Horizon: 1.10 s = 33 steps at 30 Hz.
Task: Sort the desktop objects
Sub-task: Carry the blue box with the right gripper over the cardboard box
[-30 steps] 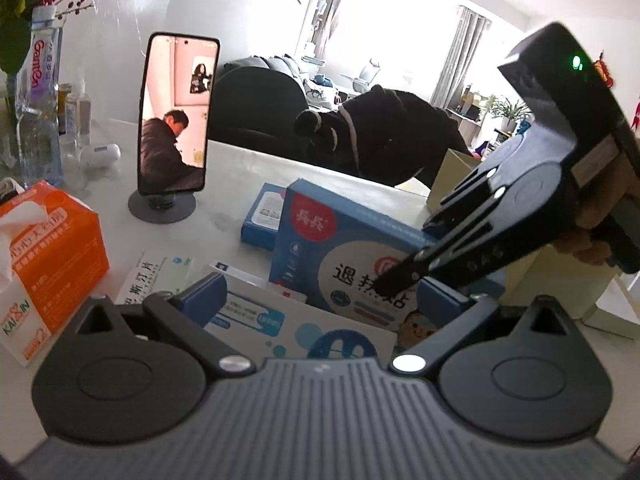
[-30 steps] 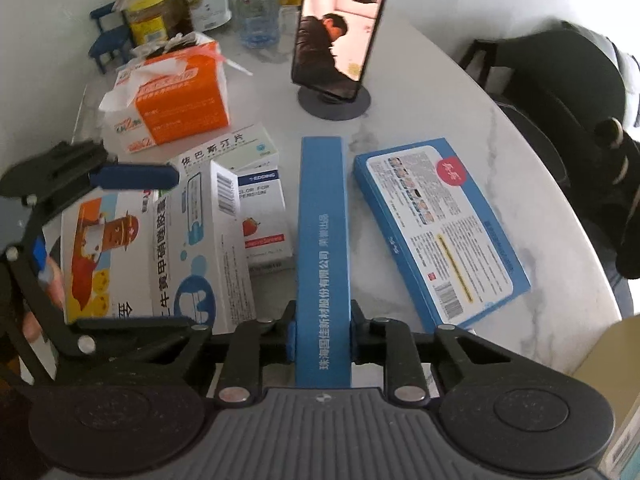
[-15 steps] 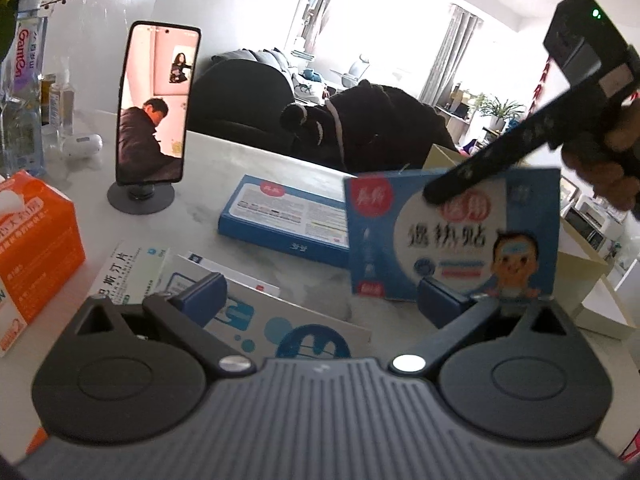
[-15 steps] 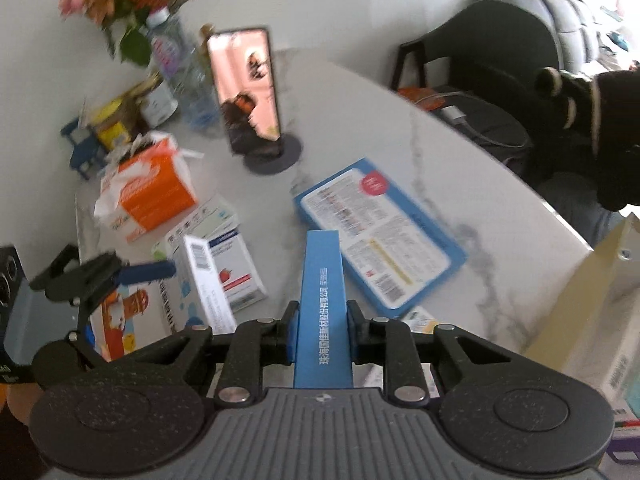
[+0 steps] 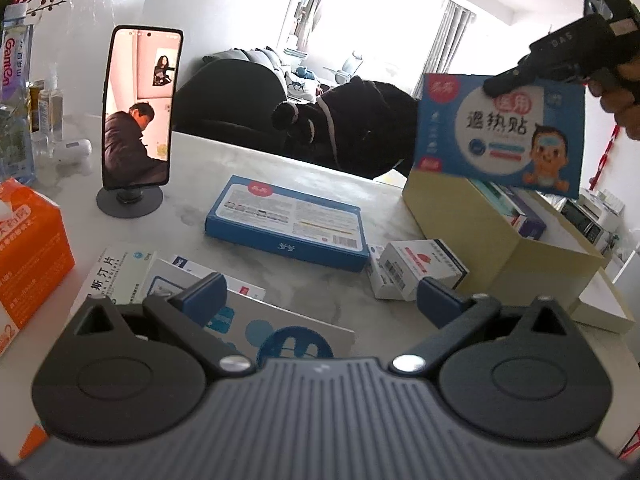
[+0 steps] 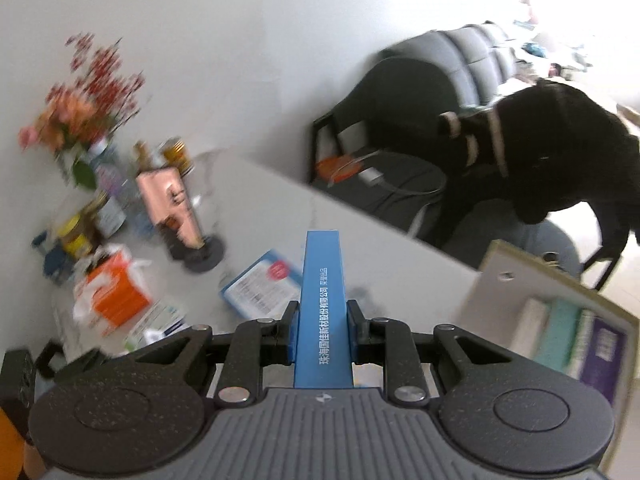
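Right gripper (image 6: 322, 334) clamped on blue box (image 5: 500, 136), held upright above cardboard box (image 5: 500, 240); left gripper (image 5: 320, 296) open, idle.

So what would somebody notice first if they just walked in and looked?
Probably the blue box with a cartoon child on it, held up in the air by the right gripper above the open cardboard box at the table's right edge. Next, the phone standing on a round stand at the back left, playing a video. The orange tissue box glows at far left.
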### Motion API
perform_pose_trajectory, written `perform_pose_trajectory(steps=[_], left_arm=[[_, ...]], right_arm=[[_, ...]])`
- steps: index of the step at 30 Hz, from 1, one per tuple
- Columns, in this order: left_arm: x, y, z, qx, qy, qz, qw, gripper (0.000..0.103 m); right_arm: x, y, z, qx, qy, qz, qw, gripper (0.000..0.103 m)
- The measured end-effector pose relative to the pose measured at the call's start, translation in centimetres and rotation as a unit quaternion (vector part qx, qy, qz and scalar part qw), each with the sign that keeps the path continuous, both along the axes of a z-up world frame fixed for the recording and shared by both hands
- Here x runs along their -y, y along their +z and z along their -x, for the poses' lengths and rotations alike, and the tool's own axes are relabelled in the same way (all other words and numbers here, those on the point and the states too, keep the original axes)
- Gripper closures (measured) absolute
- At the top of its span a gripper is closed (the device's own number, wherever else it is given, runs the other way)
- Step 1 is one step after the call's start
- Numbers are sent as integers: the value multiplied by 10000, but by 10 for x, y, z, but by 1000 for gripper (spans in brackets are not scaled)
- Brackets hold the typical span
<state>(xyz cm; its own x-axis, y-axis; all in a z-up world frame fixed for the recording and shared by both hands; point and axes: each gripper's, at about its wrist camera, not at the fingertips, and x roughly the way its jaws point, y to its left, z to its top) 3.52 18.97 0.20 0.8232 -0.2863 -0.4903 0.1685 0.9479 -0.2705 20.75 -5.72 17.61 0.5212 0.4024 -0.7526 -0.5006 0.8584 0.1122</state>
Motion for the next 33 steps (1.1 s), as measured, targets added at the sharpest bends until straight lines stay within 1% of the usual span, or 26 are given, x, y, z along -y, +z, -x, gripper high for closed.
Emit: perform_pose_trajectory(steps=[4,7,14,17,21,23,31,33], left_arm=[[3,1,-1,5,-43,-7,10000,0],[5,2,-1,15,-73,-25,10000,0],[6,1,-2,-11,-57,-31,10000,0],[6,0,-3,-31,-66,-11,10000,0],[10,-1,-5,-68,-105,21,9999,0],[12,-1,-5,-65,-139,-5,9999,0],[11,-1,-3,-110,-118,-73,9998,0],[10,-2,-3,-125,-103,-71,9998,0]], right_arm=[[30,6,-9,75,-415,-105,9991,78],[49,4,-17,116,-759,-140,9970,78],[86,-9,-30,150,-1380,-184,9901,78],[98,-17,-35,104,-1577,-279,9870,78],[104,-33,-45,34,-1870,-305,9819,78],[106,-45,-51,-37,-2041,-399,9781,78],[106,-100,-76,-388,-2747,-857,9569,78],[104,-112,-80,-443,-2893,-897,9520,78]])
